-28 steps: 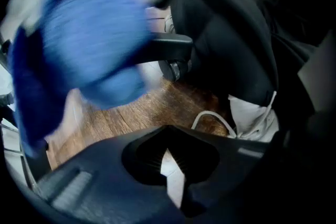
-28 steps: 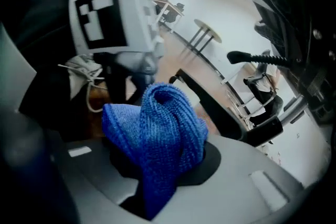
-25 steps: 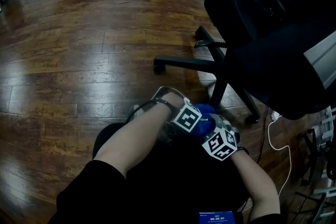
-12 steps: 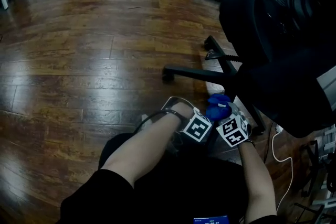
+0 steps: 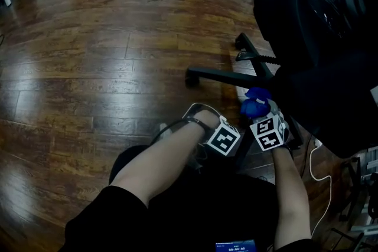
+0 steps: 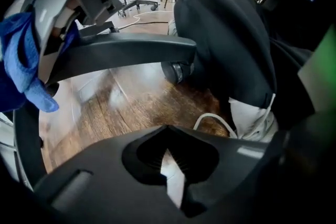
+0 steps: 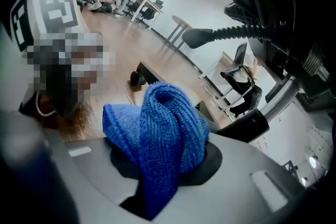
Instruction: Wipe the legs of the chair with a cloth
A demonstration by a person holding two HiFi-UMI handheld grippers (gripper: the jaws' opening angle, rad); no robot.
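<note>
1. We are holding the left gripper (image 5: 223,138) low over the floor, with its jaws pressed together on nothing.
2. We are pinching the bunched blue cloth (image 5: 255,104) in the right gripper (image 5: 263,116), close beside the chair leg (image 5: 215,75).
3. We are judging the risks:
   - The wad may present little wiping face, so bare jaw could scrape the leg.
   - Pushing could roll the caster (image 5: 190,77).
</note>
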